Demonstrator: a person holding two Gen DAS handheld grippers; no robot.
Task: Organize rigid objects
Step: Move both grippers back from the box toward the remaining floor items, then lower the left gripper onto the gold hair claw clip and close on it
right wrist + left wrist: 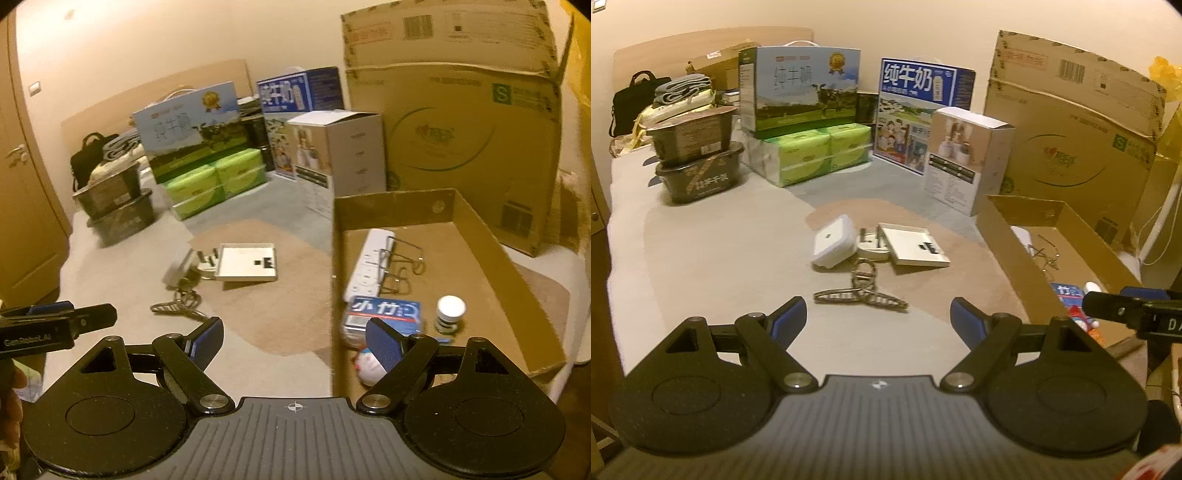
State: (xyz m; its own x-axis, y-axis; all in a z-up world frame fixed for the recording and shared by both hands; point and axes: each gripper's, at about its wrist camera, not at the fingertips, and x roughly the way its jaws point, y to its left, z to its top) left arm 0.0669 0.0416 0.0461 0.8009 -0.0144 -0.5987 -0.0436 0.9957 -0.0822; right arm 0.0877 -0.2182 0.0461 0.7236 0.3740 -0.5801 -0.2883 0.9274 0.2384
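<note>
Both grippers open and empty above the bed

Ahead of the left gripper (pixel 877 317), jaws wide, a hair claw (pixel 862 295) lies crosswise, then a white adapter (pixel 833 242) and flat box (pixel 914 245). Right of the right gripper (pixel 295 341), jaws wide, the cardboard tray (pixel 391 206) holds a lengthwise power strip (pixel 367 264), wire rack (pixel 400 260), blue packet (pixel 384 312), and bottle (pixel 450 314).
</note>
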